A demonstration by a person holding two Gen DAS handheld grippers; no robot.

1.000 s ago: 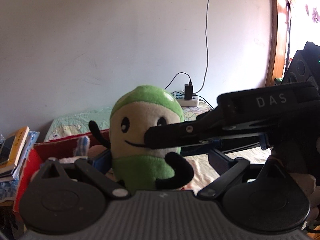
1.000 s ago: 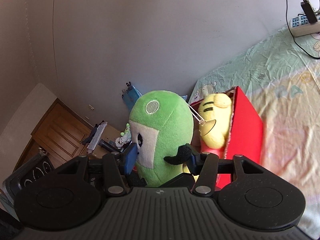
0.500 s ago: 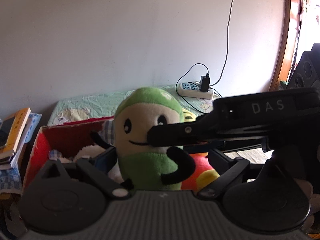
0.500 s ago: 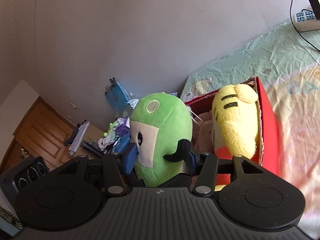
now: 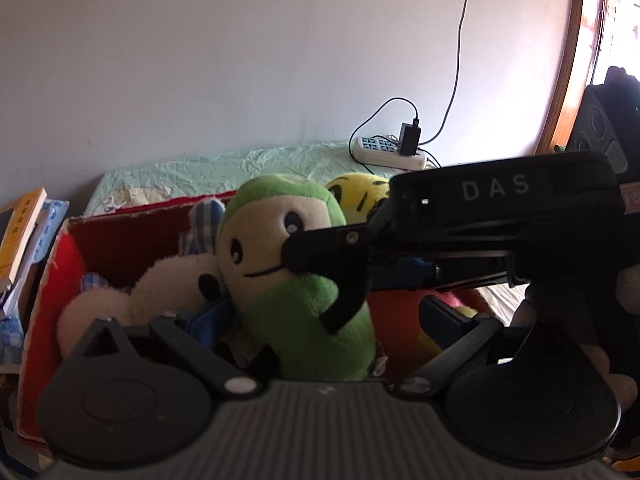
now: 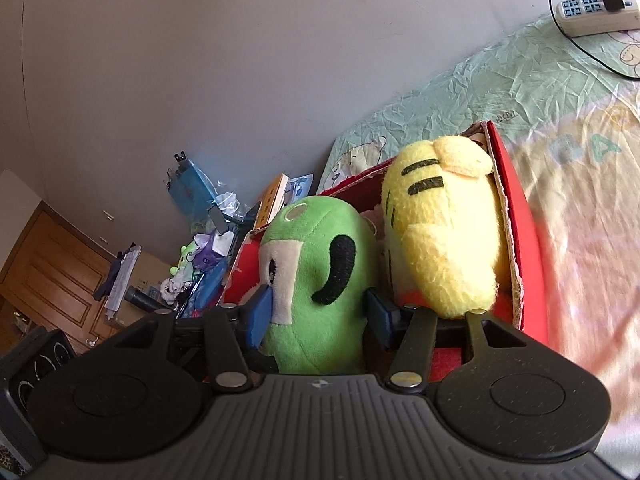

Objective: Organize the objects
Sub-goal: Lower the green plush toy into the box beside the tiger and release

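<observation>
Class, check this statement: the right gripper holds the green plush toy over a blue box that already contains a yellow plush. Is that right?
Not quite: the box is red, not blue, as the right wrist view shows. The rest stands: the right gripper holds the green plush toy at the box, and the yellow plush already sits inside it.

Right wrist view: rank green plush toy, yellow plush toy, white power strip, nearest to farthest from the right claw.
1. Green plush toy: between the right claw's fingers, over the red cardboard box.
2. Yellow plush toy: just right of it, inside the box.
3. White power strip: far upper right, on the bed by the wall.
</observation>
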